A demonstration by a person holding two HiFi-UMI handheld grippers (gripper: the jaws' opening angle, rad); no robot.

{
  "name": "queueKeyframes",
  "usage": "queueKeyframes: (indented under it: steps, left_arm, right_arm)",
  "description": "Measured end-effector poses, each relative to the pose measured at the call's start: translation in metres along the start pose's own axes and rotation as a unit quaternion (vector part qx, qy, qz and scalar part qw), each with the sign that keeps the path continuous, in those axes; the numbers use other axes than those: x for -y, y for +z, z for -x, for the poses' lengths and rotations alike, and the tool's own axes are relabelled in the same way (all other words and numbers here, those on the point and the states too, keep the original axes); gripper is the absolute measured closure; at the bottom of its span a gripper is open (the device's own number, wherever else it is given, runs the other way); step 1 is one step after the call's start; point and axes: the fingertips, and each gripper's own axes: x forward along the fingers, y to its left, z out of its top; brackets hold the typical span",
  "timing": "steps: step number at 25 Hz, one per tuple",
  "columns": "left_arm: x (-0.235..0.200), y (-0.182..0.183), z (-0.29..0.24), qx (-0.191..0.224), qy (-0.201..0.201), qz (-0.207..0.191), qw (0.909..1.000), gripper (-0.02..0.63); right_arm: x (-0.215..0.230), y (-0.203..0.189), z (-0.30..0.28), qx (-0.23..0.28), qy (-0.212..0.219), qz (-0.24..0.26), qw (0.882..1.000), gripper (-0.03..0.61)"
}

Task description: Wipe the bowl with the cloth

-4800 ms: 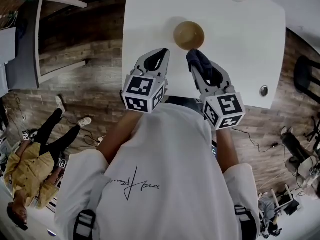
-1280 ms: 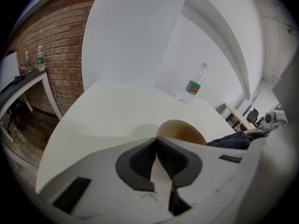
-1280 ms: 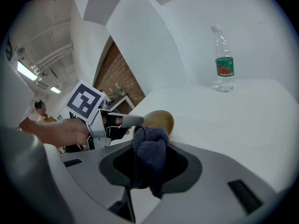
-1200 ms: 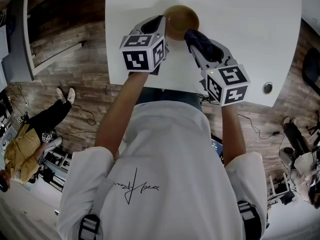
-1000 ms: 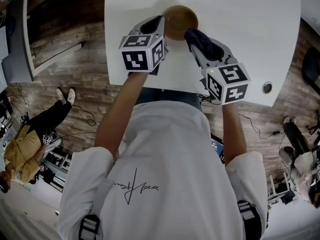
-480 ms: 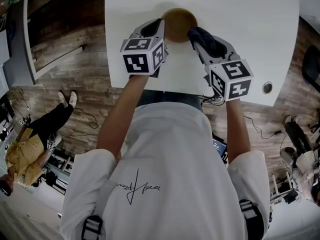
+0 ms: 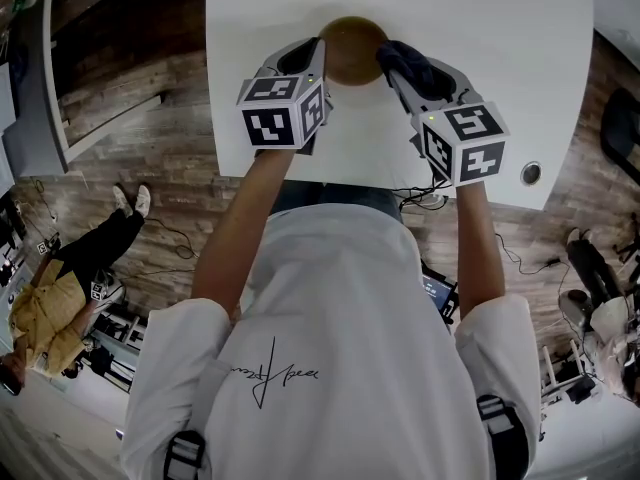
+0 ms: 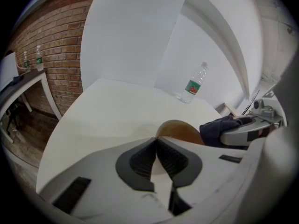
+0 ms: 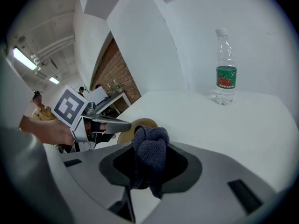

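Status: left claw (image 8: 155,139) has its jaws almost together, tips pinched on the near rim of the bowl (image 7: 352,48). Right claw (image 9: 150,143) is clamped on the cloth (image 9: 152,160), a dark blue wad bulging out past its tips.

- Bowl: brown, sits between the two claws, right at the left claw's tips and just ahead-left of the right claw. Looks tipped rather than flat.
- Cloth wad sits at the bowl's edge on the right claw's side. Can't confirm contact from any view.
- In the way: seen from the right claw, the left claw's finger (image 9: 108,124) reaches in from the left to the bowl's far side, with its marker cube (image 9: 70,107) and the hand behind it. Seen from the left claw, the right claw's finger and the cloth come in from the right against the bowl.
- Water bottle (image 9: 226,80): clear, green label, upright, well beyond the right claw and off to its right, apart from the bowl.
- Round fitting (image 7: 530,174) near the table edge, outboard of the right claw, behind its cube (image 7: 465,143).

Surface: white table (image 7: 490,48), plain matte top.

Room: wood plank floor (image 7: 150,158), brick wall (image 8: 51,50) left of the left claw, white side desk (image 8: 21,84) along it with two small bottles on top. White walls ahead. Another person (image 7: 60,288) is down on the floor far left, cables (image 7: 520,258) on the floor to the right.
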Motion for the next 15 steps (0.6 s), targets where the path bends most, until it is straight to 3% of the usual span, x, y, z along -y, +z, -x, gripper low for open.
queueKeyframes:
  steps: [15]
  left_arm:
    - [0.002,0.0,0.0,0.001,0.001,0.002,1.0,0.612]
  right_arm:
    - [0.012,0.016,-0.008,-0.009,-0.002,0.028,1.0,0.457]
